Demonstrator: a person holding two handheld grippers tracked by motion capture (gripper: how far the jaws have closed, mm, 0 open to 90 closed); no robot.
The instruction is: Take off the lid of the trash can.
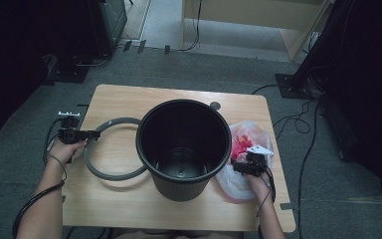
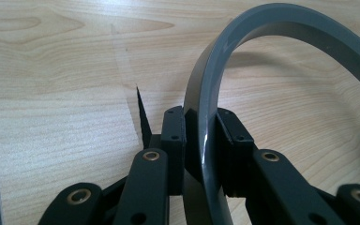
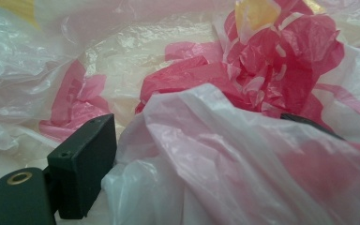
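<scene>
We see a light wooden table (image 1: 129,209) on grey carpet (image 1: 328,199). Near its far edge sits a small dark round disc (image 1: 215,105). Past the table, black cables (image 1: 298,122) loop across the carpet at right, near a black stand base (image 1: 291,83). A pale wooden desk (image 1: 258,20) stands at the back, with a dark cabinet (image 1: 110,20) at the far left.
</scene>
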